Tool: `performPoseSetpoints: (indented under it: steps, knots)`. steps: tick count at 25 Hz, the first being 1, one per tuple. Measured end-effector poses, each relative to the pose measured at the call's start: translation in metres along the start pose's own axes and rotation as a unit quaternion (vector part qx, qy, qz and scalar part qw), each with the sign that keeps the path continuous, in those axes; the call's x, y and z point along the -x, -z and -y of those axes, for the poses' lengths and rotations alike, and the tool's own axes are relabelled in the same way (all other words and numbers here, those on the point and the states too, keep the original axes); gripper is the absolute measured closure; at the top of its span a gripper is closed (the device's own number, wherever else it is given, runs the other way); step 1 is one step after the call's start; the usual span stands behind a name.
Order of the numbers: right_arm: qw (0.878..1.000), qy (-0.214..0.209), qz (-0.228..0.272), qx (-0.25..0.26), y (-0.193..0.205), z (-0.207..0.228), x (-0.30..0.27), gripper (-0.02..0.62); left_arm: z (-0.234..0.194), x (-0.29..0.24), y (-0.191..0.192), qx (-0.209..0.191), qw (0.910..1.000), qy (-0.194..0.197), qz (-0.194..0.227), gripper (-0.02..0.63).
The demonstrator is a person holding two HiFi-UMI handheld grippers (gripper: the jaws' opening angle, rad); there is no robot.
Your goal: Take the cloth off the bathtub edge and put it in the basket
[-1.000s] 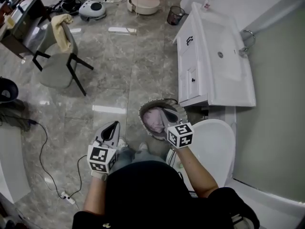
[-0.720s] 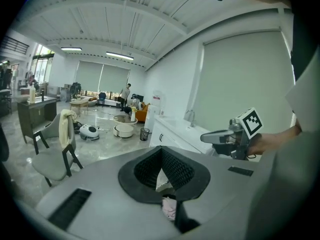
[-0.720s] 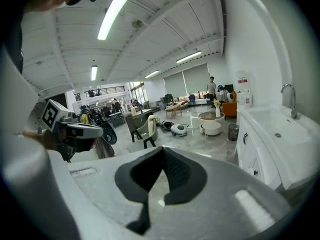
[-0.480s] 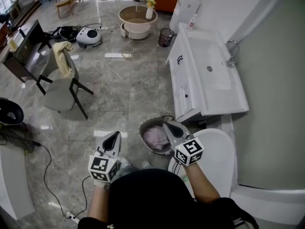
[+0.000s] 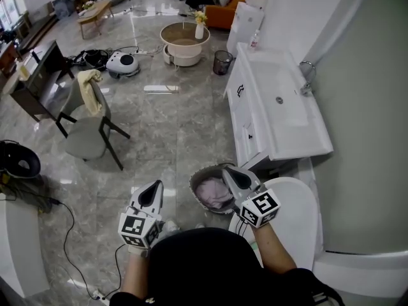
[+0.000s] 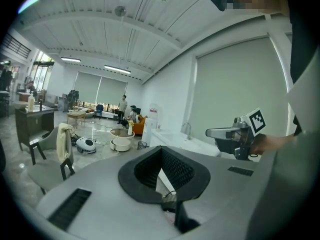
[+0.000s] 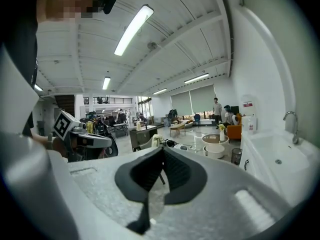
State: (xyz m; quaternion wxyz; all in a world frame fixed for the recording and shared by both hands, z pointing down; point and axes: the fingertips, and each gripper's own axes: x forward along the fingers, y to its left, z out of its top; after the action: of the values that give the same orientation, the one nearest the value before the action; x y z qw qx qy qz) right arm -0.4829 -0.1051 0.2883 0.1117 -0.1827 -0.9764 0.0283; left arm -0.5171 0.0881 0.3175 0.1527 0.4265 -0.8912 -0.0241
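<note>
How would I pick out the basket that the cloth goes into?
Find the long white sink cabinet on the right wall and follow it to its near end. On the grey floor just off that corner sits the basket. It alone holds a pale pink cloth; the small bin at the cabinet's far end is dark.

Two grippers are counted: one left gripper (image 5: 154,185) and one right gripper (image 5: 228,171). One basket (image 5: 198,178) and one cloth (image 5: 213,192) are recorded. One chair (image 5: 85,137), one washbasin (image 5: 287,116), one round table (image 5: 184,37) and one waste bin (image 5: 222,62) are also counted.
</note>
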Motion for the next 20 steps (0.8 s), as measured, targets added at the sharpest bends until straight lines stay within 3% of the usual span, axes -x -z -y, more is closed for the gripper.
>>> performPoseSetpoints:
  steps: [7, 20]
  knots:
    - [1.0, -0.001, 0.011, 0.003, -0.007, -0.004, 0.009, 0.599, 0.007, 0.008, -0.012, -0.006, 0.9998, 0.002, 0.019, 0.6]
    - [1.0, 0.004, 0.0, 0.001, 0.004, -0.012, 0.011, 0.6, 0.01, 0.016, -0.006, -0.013, 0.9998, 0.006, 0.016, 0.6]
